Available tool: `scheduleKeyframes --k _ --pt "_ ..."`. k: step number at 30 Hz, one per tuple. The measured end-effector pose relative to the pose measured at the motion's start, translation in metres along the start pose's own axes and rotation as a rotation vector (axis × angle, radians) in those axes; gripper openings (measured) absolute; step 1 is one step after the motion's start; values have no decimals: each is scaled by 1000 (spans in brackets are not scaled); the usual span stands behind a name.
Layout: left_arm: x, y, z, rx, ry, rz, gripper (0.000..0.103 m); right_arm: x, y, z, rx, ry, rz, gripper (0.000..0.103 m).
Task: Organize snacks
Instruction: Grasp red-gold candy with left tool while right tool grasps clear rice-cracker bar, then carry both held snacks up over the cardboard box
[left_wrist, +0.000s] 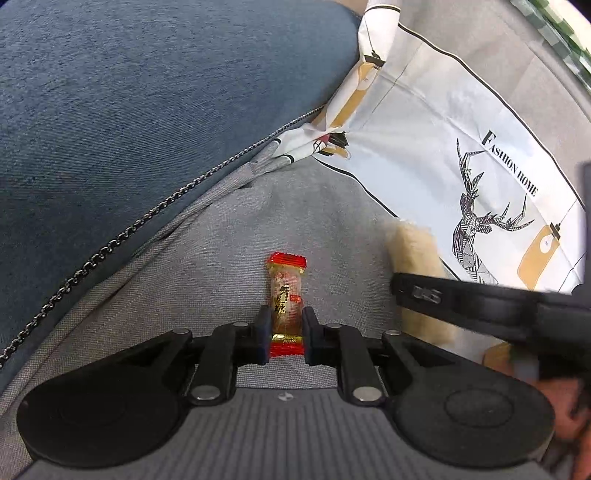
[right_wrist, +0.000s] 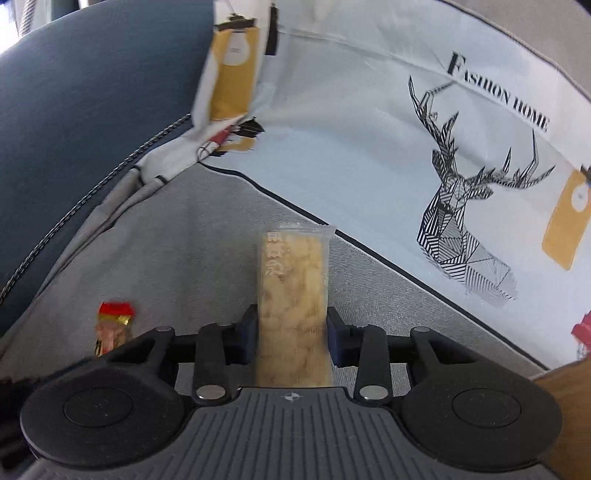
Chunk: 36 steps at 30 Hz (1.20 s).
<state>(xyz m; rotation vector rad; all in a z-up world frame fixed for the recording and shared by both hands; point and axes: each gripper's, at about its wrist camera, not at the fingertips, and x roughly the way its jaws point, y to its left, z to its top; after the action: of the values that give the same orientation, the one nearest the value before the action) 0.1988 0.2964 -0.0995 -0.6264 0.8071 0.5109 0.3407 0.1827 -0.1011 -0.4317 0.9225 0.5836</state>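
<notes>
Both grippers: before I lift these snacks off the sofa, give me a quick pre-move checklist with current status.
1. Left gripper closed on red candy: ok.
2. Right gripper pads against rice bar: ok, though a firm grip cannot be told.
3. Rice bar centred between the jaws: ok.
4. Grippers clear of each other: cannot tell; they look close.
5. Deer-print cloth clear of both snacks: ok.

left wrist: close, angled down at sofa seat (left_wrist: 207, 258) | right wrist: same | shared: deer-print cloth (right_wrist: 369, 155)
</notes>
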Motion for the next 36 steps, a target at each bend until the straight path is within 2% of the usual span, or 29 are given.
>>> scheduleKeyframes --k 4,8,16,19,22,30,31,32,36 --pt "-3 3 1 -9 1 -4 17 -30 -3 -4 16 -35 -9 38" --pt "-9 2 2 -9 -10 -26 17 -78 -9 -14 48 -87 -31 38" --pt "-41 -6 -1 75 -101 -74 17 -176 -1 -54 98 -216 -27 38" --pt "-60 -9 -5 110 -152 -82 17 -213 2 -76 124 -269 -13 38" --pt "-78 -18 -7 129 -140 -98 17 -245 5 -101 136 -316 -13 38" --pt "-166 -39 -37 211 -205 -214 17 -310 -8 -178 216 -403 -23 38" --pt "-174 -41 -44 226 -209 -218 12 -316 -12 -188 228 -412 -27 38" --pt "-182 -43 -50 241 -209 -222 4 -322 -16 -198 241 -421 -31 38" --pt "-209 -46 -79 263 -210 -242 2 -339 -35 -241 299 -476 -72 38"
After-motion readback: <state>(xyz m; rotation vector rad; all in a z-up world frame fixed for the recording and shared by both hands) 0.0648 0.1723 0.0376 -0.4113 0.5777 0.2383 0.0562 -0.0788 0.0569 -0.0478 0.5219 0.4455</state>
